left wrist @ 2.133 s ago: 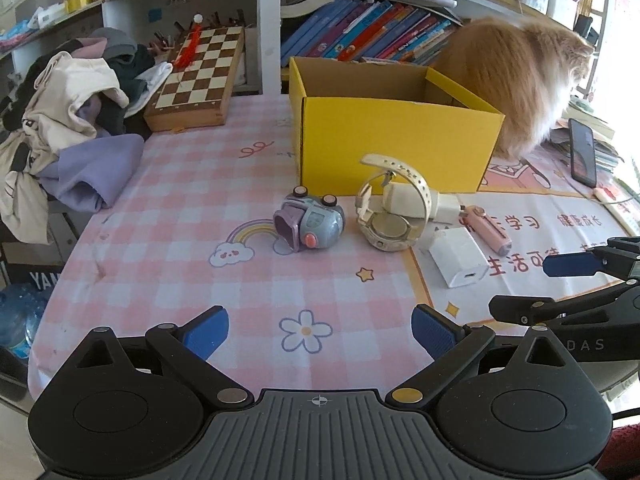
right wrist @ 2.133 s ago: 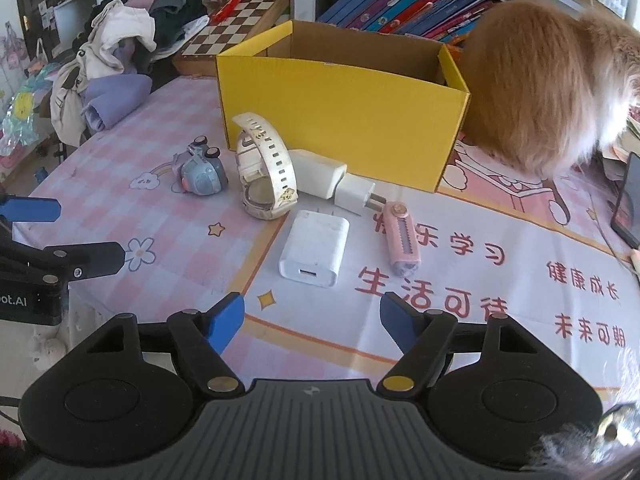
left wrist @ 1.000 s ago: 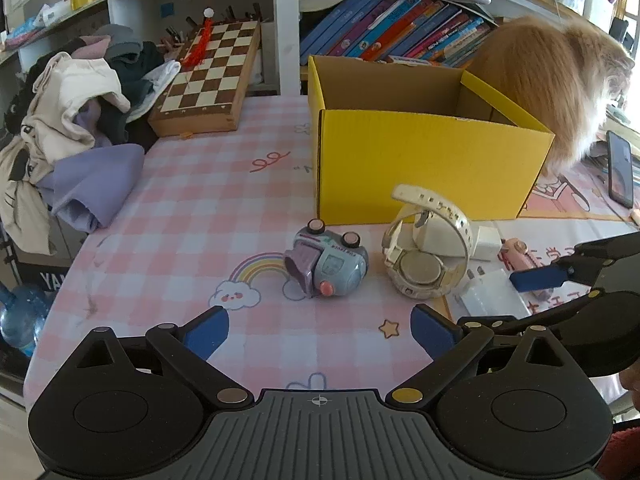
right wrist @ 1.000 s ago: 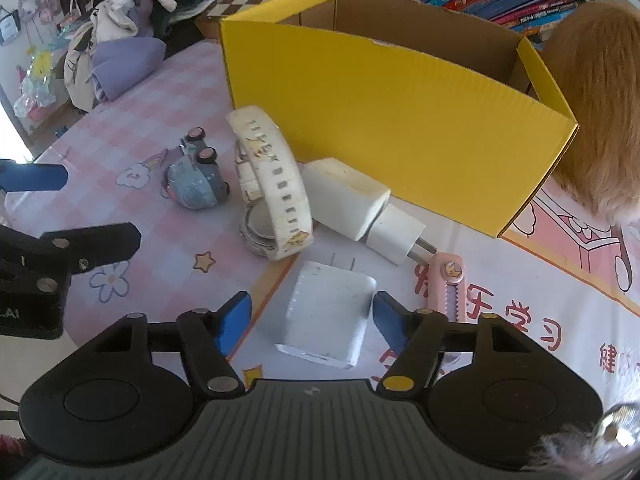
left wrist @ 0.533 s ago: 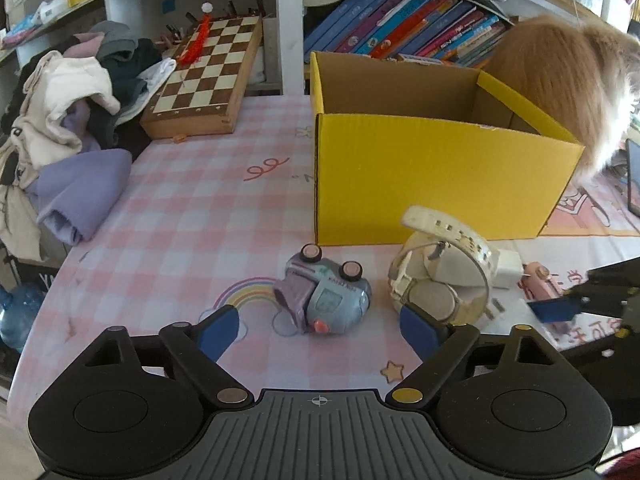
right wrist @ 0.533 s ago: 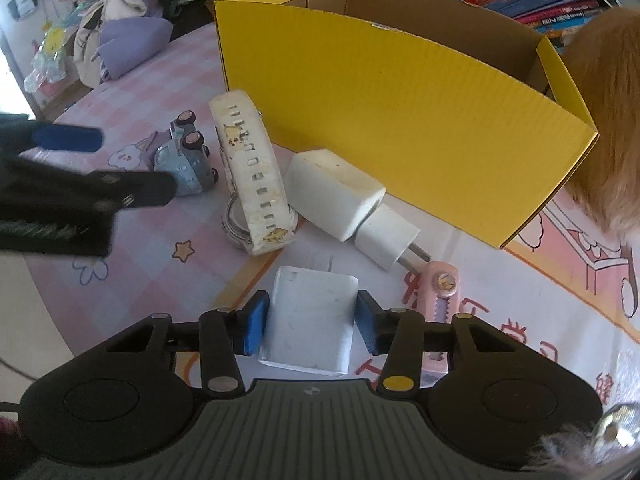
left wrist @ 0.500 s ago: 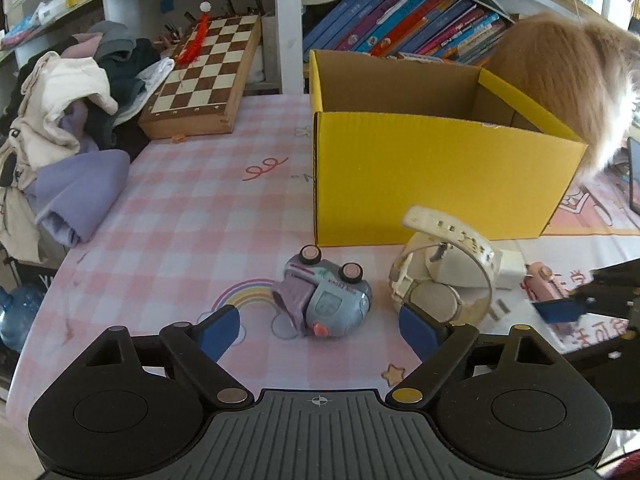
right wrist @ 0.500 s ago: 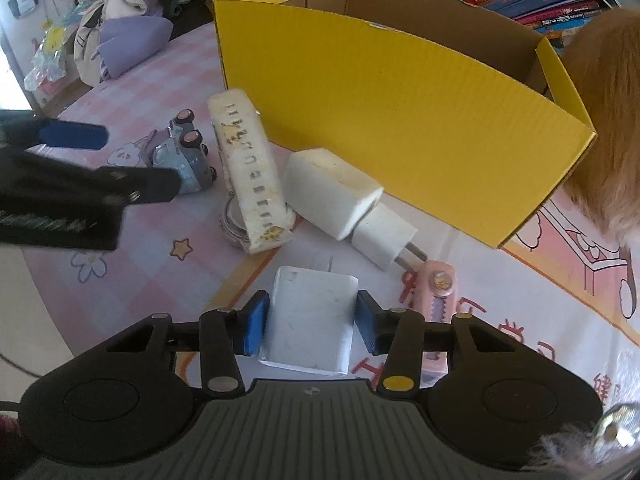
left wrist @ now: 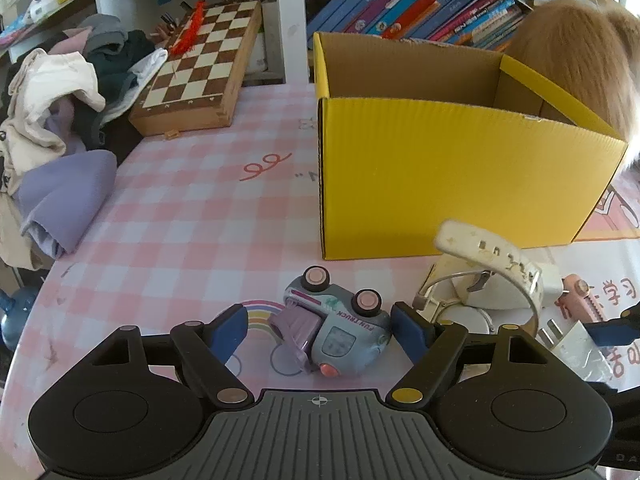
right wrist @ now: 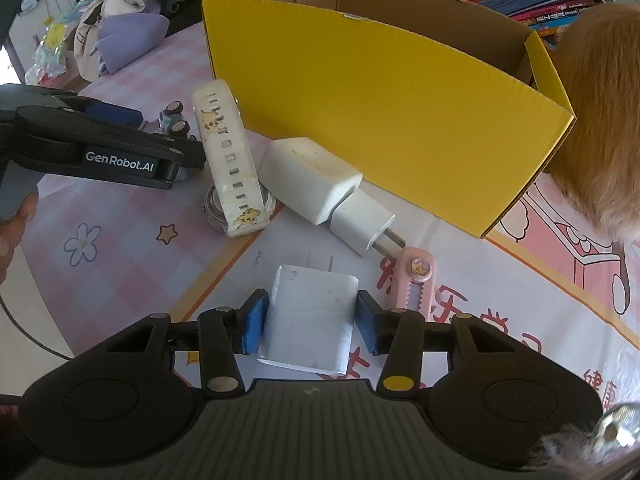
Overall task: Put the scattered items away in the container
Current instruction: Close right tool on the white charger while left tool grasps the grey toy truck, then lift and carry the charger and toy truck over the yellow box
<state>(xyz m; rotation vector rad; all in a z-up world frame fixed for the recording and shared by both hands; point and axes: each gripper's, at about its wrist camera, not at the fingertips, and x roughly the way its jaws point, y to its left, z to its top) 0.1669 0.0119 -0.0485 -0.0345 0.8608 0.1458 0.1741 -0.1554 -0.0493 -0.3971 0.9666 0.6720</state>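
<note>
A yellow cardboard box (left wrist: 452, 176) stands open on the table; it also shows in the right wrist view (right wrist: 384, 80). My left gripper (left wrist: 320, 330) is open, its pads on either side of a grey-blue toy truck (left wrist: 340, 330) lying on its side. My right gripper (right wrist: 310, 322) is shut on a flat white charger (right wrist: 308, 316) that rests on the table. A white watch (right wrist: 230, 164) stands beside a white plug adapter (right wrist: 324, 192). A pink utility knife (right wrist: 416, 284) lies to the right of the charger.
A ginger cat (right wrist: 600, 120) sits against the box's right end. A chessboard (left wrist: 196, 76) and a pile of clothes (left wrist: 52, 120) lie at the far left. Books (left wrist: 420, 4) fill the shelf behind the box.
My left gripper has moved forward and down so its pads flank the toy truck. My right gripper has closed in on the flat white charger and grips it.
</note>
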